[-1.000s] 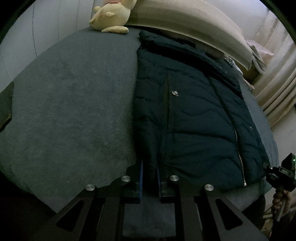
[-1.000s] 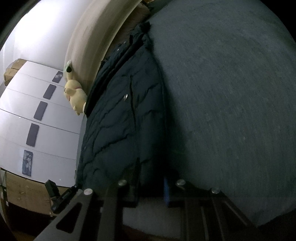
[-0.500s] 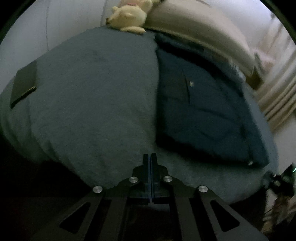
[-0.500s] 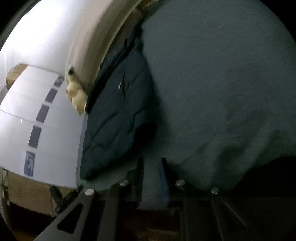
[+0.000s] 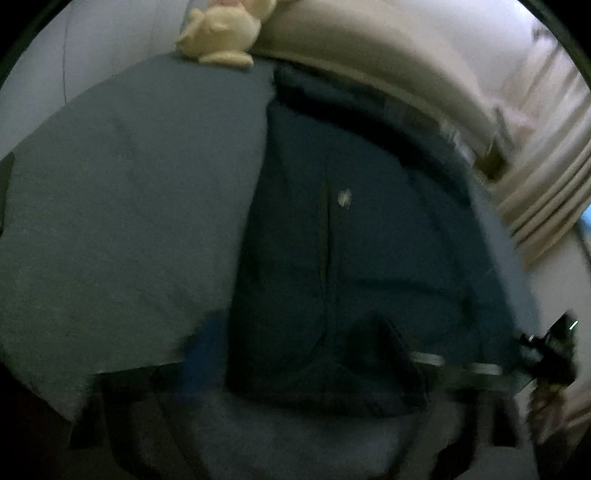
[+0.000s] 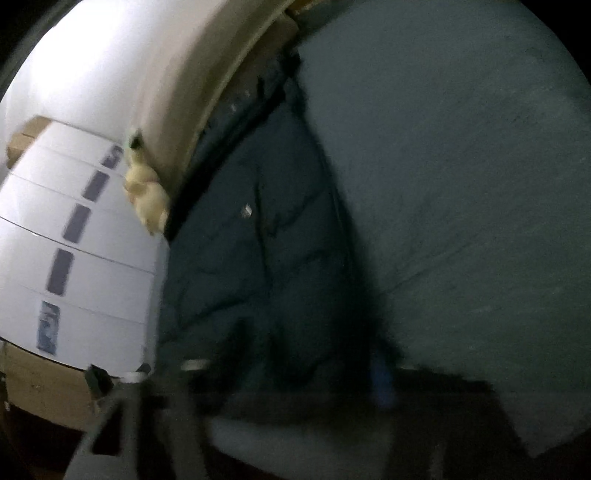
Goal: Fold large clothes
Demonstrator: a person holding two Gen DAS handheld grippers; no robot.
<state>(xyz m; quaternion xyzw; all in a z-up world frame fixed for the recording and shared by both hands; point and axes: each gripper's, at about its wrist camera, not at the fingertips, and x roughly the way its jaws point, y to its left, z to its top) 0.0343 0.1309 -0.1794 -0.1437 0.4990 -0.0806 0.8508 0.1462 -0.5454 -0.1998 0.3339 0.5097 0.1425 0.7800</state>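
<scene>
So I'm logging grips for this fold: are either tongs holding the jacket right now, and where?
Cannot be told: both views are blurred. The jacket's near hem lies between both tongs; left opening, right closing.

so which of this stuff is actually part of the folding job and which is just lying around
Part of the job:
- dark navy quilted puffer jacket, lying flat on the grey-blue bed cover
- left claw, jaws opening around the jacket's near hem
- right claw, jaws closing at that hem

Just lying about:
- pale yellow plush toy
- long cream pillow
- beige curtains
</scene>
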